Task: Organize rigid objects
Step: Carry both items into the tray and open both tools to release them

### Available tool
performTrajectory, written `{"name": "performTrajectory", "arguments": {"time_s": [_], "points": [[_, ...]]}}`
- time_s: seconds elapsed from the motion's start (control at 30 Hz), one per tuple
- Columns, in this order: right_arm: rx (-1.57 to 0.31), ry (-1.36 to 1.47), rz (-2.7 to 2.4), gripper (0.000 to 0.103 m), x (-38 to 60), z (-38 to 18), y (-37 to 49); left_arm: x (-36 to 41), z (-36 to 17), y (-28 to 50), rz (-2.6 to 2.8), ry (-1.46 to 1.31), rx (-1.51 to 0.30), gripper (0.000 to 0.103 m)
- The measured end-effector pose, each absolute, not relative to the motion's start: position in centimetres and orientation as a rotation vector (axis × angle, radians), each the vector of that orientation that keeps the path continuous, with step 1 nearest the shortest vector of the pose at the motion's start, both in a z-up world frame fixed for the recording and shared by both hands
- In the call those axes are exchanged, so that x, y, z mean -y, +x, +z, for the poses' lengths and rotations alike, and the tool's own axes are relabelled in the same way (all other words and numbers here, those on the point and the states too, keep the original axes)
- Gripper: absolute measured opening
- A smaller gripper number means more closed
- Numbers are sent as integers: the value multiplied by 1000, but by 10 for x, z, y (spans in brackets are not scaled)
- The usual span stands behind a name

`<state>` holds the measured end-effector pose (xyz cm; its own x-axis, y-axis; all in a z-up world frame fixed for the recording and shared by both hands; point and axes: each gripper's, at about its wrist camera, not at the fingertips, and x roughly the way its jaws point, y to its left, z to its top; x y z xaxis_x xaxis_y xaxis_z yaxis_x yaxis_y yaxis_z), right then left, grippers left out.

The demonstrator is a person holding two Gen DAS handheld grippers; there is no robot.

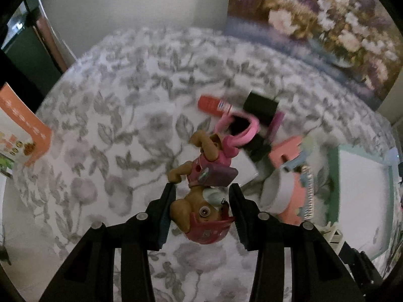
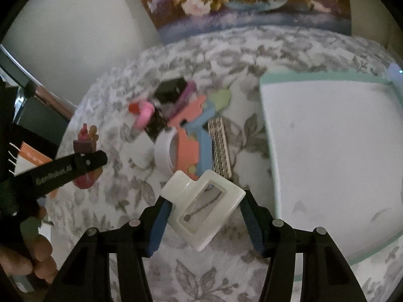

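- Two grippers, and I see each one hold a toy.
- Left wrist view: my left gripper [image 1: 201, 211] pinches a toy dog [image 1: 201, 193] low in the middle of the frame. Its red helmet sits between the pads.
- Right of the middle lies a pile of small things [image 1: 252, 130] on the flowered cloth [image 1: 113, 125]. I think it needs sorting.
- At the right edge sits a white tray with a green rim [image 1: 332, 176]. It looks bare.
- Right wrist view: my right gripper [image 2: 205, 216] pinches a white square clip [image 2: 204, 206] low in the middle.
- Only this view shows the tray's whole floor, with nothing on it, so I think sorting has barely begun.
- Only this view shows a hand [image 2: 30, 259] at lower left.
- Only the left view shows an orange box [image 1: 27, 136] at the left edge.
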<state>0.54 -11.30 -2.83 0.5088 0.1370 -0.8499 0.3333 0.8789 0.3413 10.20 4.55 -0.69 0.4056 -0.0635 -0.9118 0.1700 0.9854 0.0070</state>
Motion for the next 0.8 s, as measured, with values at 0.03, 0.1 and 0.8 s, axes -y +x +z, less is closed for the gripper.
{"name": "performTrajectory", "arguments": {"time_s": [0.03, 0.1, 0.8], "points": [[-1027, 498, -137, 59, 116, -22, 3, -46, -1, 102, -151, 110, -1128, 45], [-1005, 496, -152, 59, 124, -14, 0, -37, 8, 96, -165, 122, -1094, 45], [-969, 686, -521, 59, 275, -25, -72, 111, 4, 16, -443, 344, -1081, 45]]}}
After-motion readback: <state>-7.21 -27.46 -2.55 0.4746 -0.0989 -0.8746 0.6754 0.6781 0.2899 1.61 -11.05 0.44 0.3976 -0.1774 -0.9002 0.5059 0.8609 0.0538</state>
